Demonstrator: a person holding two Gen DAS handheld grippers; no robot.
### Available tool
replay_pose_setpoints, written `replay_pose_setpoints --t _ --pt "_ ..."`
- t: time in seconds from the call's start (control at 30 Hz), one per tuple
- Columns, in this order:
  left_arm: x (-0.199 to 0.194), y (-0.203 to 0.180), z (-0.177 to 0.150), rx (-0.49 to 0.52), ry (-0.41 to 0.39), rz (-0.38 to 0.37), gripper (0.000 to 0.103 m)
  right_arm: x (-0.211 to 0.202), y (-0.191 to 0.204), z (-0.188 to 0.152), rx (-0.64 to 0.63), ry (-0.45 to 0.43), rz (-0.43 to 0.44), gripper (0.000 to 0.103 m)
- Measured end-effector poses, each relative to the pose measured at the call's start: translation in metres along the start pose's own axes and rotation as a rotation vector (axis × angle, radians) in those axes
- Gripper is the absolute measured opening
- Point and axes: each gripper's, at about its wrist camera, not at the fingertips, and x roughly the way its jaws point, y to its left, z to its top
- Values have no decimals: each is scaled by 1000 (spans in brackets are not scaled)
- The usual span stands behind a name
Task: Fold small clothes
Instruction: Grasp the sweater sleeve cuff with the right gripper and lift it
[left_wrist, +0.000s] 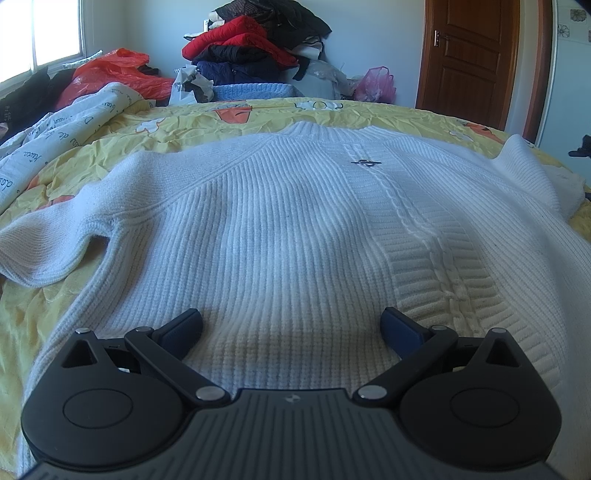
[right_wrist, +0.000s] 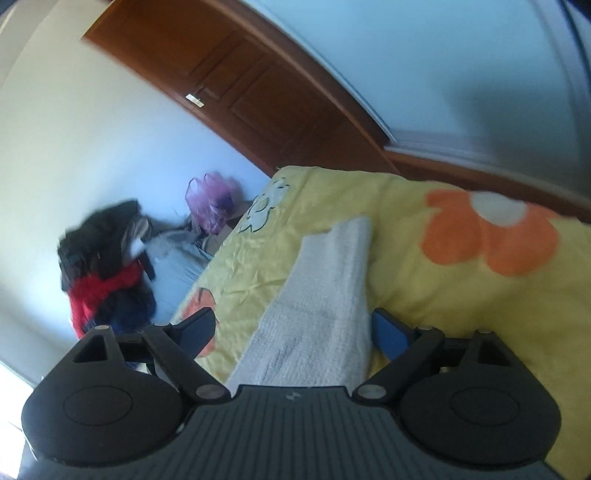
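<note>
A white ribbed knit sweater (left_wrist: 288, 221) lies spread flat on the yellow flowered bedspread (left_wrist: 110, 125), collar at the far end, a small metal clasp (left_wrist: 365, 162) near the neck. My left gripper (left_wrist: 291, 325) is open and empty, just above the sweater's near hem. In the tilted, blurred right wrist view, my right gripper (right_wrist: 291, 328) is open over a white sleeve (right_wrist: 325, 295) that runs between its fingers and stretches away across the bedspread (right_wrist: 461, 302).
A pile of red, black and navy clothes (left_wrist: 251, 44) stands beyond the bed's far edge, with an orange plastic bag (left_wrist: 114, 74) and a printed white quilt (left_wrist: 55, 129) at left. A pink bag (left_wrist: 376, 85) and a brown door (left_wrist: 469, 55) are at right.
</note>
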Motion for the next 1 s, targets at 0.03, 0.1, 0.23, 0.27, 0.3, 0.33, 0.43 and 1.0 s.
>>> replay_pose_setpoints --t 0.03,0.1,0.23,0.27,0.3,0.33,0.43,1.0 --pt "0 0 0 0 0 0 103 4 5 -1 -48 1 -25 71" --pt "0 0 0 0 0 -1 103 7 13 -6 -113 35 -96 19" --pt "0 0 0 0 0 -1 103 -6 31 -18 -143 -27 -75 18" --pt "0 0 0 0 0 -1 103 -14 38 -19 -163 -42 -61 18" --pt "0 0 0 0 0 -1 103 -26 50 -20 -191 -61 -35 18" --pt "0 0 0 0 0 -1 103 -39 64 -21 -228 -82 -4 18" --pt "0 0 0 -1 -1 -1 103 -83 119 -33 -369 -136 125 18" --pt "-1 -1 1 0 -2 -6 103 -114 308 -328 -798 266 438 39"
